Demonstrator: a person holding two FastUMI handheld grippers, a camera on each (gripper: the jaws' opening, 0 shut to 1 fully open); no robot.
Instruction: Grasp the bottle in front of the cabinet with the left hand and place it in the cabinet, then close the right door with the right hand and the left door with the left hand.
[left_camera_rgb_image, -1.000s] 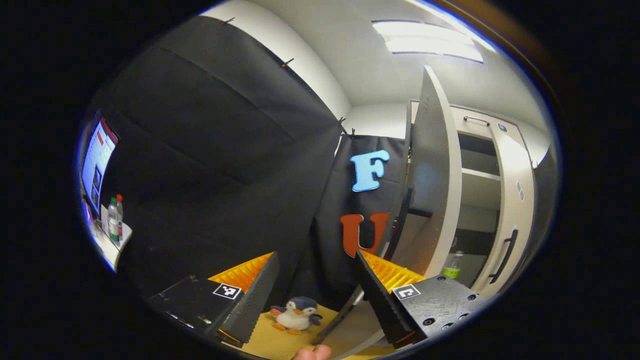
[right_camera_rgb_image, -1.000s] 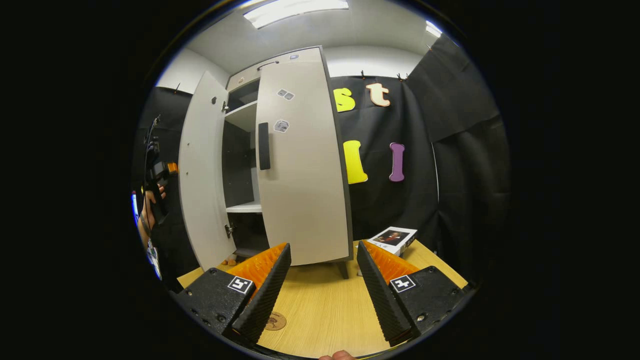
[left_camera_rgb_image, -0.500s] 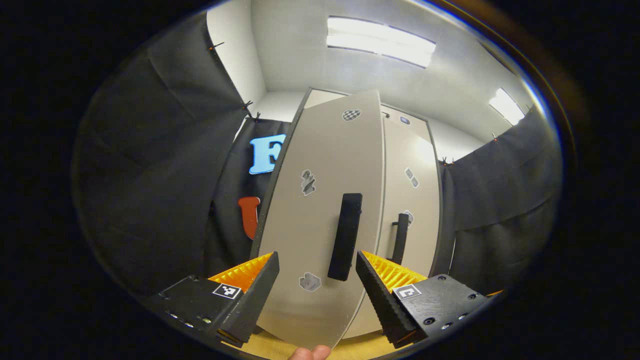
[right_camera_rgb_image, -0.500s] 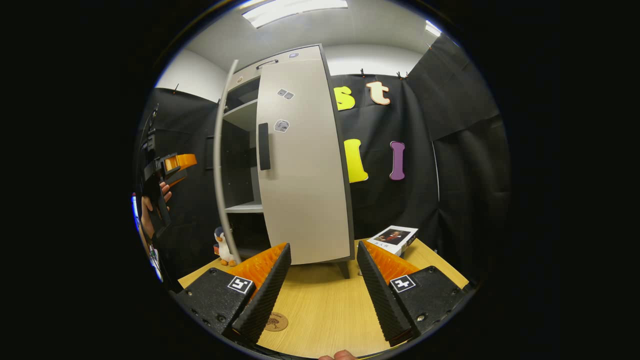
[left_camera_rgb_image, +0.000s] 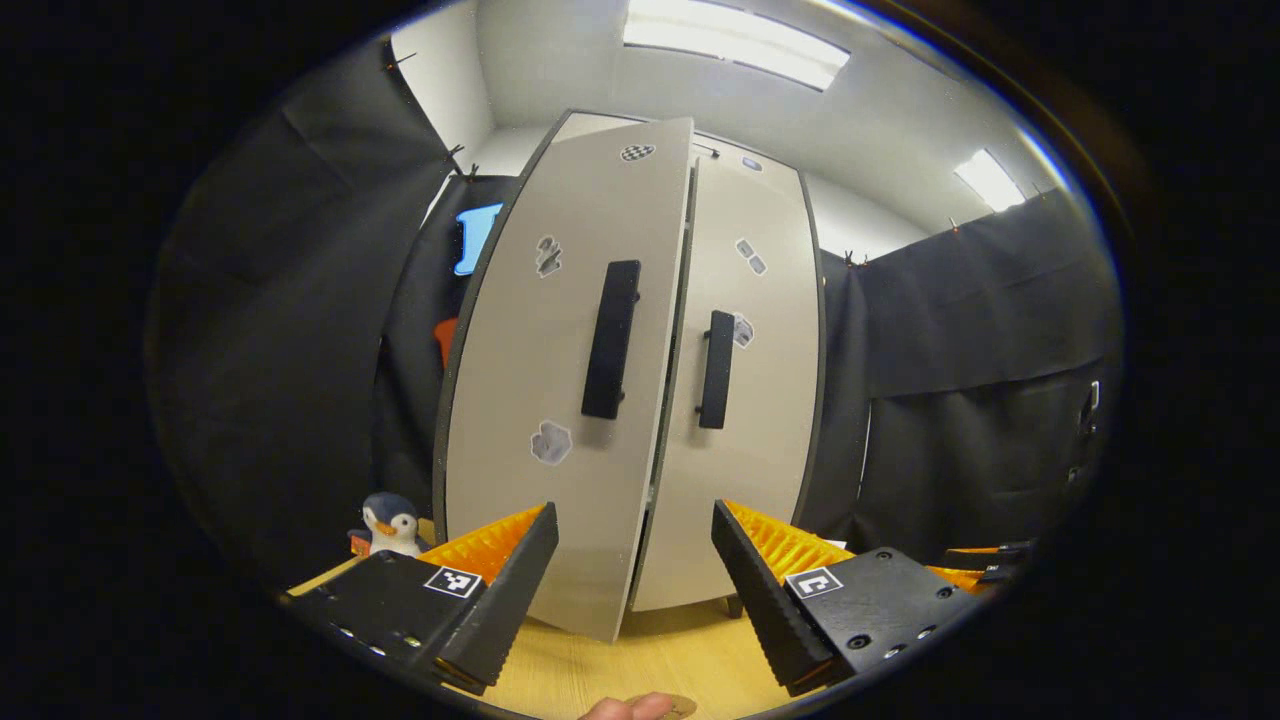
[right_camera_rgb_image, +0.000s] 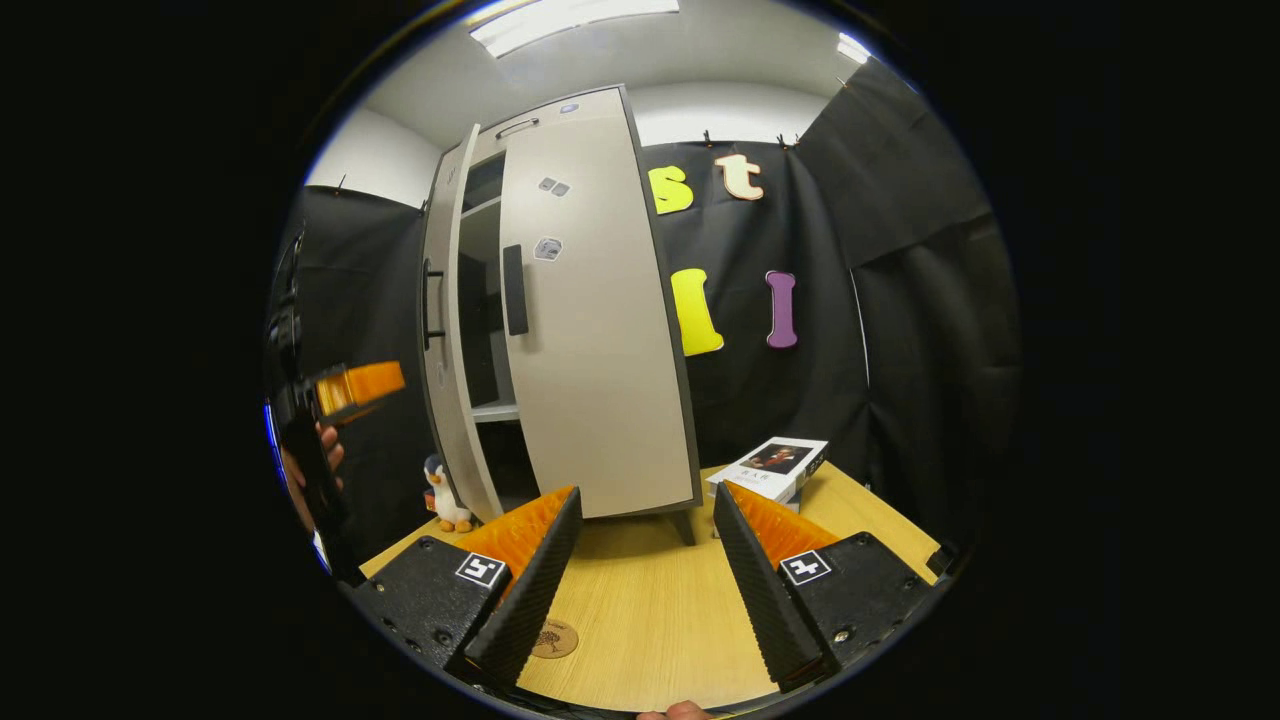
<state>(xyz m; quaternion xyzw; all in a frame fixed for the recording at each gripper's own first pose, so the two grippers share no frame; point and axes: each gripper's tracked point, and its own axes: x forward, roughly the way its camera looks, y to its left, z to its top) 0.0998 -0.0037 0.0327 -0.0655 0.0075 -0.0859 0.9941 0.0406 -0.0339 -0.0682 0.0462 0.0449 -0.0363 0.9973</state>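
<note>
Two grey doors: left door (left_camera_rgb_image: 560, 400) ajar, right door (left_camera_rgb_image: 745, 400) shut.

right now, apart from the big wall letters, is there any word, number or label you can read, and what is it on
No text is clear enough to quote.
White box on the table: a line of print under its picture, too small to read.
Round coaster: a dark emblem, too small to tell any lettering.
Cabinet door stickers: blurred grey patches, nothing legible.
</note>
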